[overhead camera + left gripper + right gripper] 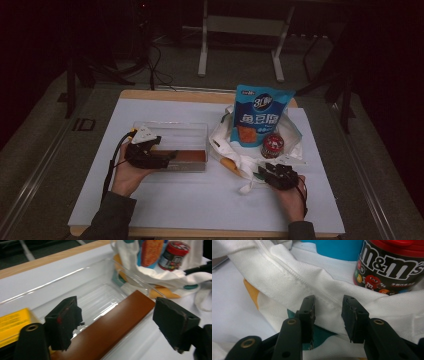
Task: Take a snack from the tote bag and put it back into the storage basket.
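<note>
Left gripper point(117, 322) spread wide over the clear plastic box point(172, 131), jaws either side of the brown bar point(110, 327) lying inside, clamped on nothing. Right gripper point(328, 315) partly apart at the hem of the white cloth bag point(294, 280), fabric between the jaws, no squeeze visible. M&M's tub point(392, 265) just beyond, blue snack packet point(260, 117) standing in the bag.
</note>
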The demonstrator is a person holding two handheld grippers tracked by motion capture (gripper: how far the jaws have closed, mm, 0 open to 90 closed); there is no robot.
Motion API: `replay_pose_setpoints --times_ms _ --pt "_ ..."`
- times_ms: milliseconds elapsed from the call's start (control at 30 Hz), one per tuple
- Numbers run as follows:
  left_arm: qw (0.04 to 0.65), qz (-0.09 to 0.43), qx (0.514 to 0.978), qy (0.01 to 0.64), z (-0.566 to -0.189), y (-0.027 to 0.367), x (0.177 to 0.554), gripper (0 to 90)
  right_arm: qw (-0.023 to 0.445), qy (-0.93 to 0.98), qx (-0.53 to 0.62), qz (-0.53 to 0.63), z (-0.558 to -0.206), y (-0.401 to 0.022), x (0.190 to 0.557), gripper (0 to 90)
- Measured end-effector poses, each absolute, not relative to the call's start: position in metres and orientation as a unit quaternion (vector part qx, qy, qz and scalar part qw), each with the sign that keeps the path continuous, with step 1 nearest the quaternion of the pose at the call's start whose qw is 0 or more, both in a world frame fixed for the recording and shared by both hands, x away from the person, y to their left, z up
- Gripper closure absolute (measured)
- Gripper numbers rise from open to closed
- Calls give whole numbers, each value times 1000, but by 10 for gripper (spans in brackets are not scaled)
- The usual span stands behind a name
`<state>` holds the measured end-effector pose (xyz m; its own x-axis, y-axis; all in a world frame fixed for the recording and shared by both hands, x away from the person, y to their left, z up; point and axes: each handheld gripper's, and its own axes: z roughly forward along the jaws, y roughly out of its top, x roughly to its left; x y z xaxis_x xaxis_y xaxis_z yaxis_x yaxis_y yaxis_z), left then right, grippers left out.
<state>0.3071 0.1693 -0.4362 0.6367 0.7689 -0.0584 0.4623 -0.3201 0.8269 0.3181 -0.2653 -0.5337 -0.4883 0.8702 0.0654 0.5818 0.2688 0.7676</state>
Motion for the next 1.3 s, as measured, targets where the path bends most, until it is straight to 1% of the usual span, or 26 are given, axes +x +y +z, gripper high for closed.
replay_pose_setpoints --times_ms 167,200,300,400,533,600,733,800,967,1067,1233,1300 --pt "436 175 799 374 -438 161 305 194 185 776 470 378 -530 -266 319 615" --pt "436 176 800 372 -439 160 305 235 184 777 468 378 -527 -267 319 608" --pt "442 176 801 365 -444 155 302 320 186 780 463 378 -521 -268 318 598" --pt "452 176 797 361 -446 153 300 371 181 783 457 381 -513 -269 318 597" --pt "456 168 803 346 -451 149 296 411 177 787 448 386 -500 -271 319 626" --pt "455 173 803 343 -452 147 294 437 184 790 445 379 -493 -269 319 632" --pt "456 172 805 338 -453 147 293 452 190 795 436 376 -484 -267 321 640" --pt "449 172 812 330 -460 143 291 467 196 799 430 371 -476 -265 325 658" --pt "446 175 815 327 -464 139 288 468 199 801 431 365 -470 -266 334 674" --pt "452 167 815 323 -467 138 286 471 202 804 433 355 -468 -268 338 674" --pt "454 170 816 315 -472 135 282 483 207 809 431 342 -464 -271 343 669" --pt "455 164 818 311 -473 135 282 484 202 809 432 344 -462 -272 345 669"
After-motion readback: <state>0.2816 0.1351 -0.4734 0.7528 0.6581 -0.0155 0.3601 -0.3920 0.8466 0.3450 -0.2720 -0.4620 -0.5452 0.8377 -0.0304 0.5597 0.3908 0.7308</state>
